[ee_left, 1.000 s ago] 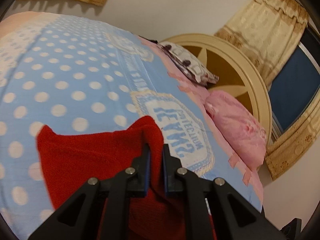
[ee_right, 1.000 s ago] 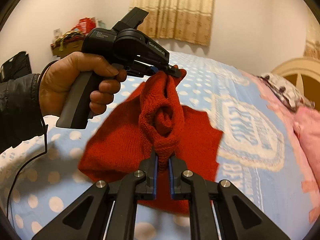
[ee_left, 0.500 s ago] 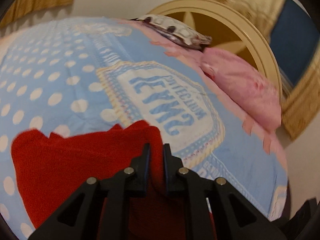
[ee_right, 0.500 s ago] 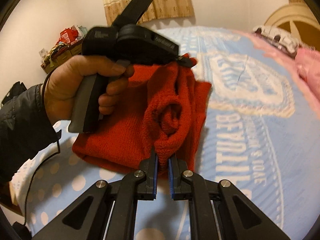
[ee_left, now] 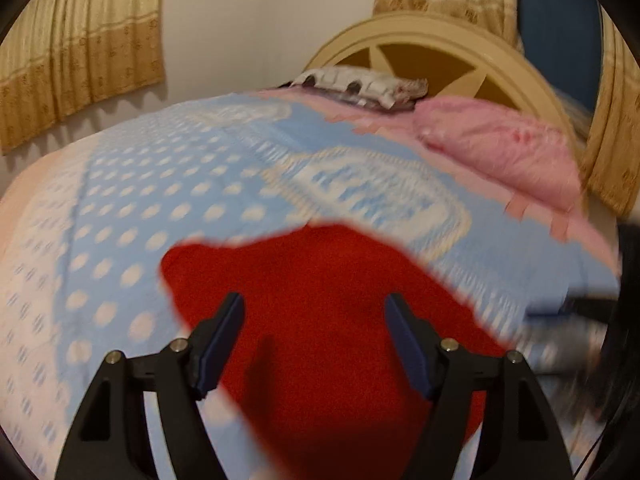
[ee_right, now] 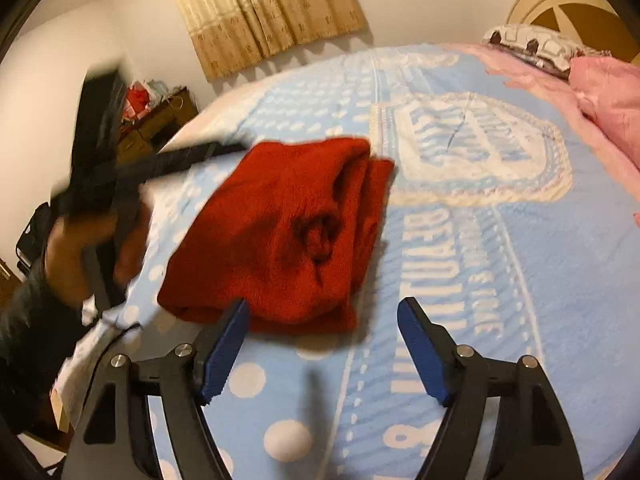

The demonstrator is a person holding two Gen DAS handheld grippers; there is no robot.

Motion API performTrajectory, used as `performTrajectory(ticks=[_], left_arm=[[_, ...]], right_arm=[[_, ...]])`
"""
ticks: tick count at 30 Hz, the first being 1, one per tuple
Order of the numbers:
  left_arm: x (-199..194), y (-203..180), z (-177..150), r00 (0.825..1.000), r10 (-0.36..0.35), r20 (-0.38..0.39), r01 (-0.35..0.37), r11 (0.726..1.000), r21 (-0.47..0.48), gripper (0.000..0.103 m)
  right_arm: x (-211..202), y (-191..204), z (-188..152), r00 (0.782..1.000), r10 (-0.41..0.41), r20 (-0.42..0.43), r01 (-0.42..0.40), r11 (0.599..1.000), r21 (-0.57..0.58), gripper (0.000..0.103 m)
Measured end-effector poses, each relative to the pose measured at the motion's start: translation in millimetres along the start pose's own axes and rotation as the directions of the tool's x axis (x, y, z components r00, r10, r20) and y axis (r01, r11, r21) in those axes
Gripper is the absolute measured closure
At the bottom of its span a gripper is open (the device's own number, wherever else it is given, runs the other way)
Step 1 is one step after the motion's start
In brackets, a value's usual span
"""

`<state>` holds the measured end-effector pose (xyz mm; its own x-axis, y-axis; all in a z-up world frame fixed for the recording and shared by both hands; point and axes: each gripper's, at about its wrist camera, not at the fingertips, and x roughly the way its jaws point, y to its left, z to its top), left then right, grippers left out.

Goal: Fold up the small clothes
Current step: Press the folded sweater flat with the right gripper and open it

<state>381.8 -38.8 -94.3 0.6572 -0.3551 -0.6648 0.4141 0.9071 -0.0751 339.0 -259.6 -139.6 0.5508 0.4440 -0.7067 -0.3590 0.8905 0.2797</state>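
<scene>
A small red knitted garment (ee_right: 284, 232) lies folded on the blue polka-dot bedspread (ee_right: 500, 280). It also fills the lower middle of the left wrist view (ee_left: 320, 320). My left gripper (ee_left: 314, 308) is open and empty just above the garment. My right gripper (ee_right: 324, 312) is open and empty at the garment's near edge. The left gripper shows blurred in the right wrist view (ee_right: 172, 160), held in a hand at the garment's left side.
A pink pillow (ee_left: 500, 152) and a patterned pillow (ee_left: 360, 84) lie at the bed's head by a cream headboard (ee_left: 440, 48). Curtains (ee_right: 264, 8) hang on the far wall. A cluttered dresser (ee_right: 156, 116) stands beyond the bed's left edge.
Both grippers were shut on the red garment and holding it up. Now both are open, and the garment lies folded on the bed. The left gripper has drawn back to the left.
</scene>
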Motion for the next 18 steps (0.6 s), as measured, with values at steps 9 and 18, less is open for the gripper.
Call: performTrajectory(ticks=[9, 18], left_arm=[[-2.7, -5.7, -55.6, 0.999, 0.024, -0.026, -0.025, 0.999, -0.029, 0.027], [-2.7, 8.2, -68.7, 1.0, -0.024, -0.015, 0.023, 0.994, -0.107, 0.007]], right_arm=[[40.7, 15.7, 69.6, 0.999, -0.031, 0.018, 0.031, 0.999, -0.019, 0.028], [104.3, -4.1, 83.7, 0.991, -0.074, -0.113, 0.082, 0.994, 0.067, 0.084]])
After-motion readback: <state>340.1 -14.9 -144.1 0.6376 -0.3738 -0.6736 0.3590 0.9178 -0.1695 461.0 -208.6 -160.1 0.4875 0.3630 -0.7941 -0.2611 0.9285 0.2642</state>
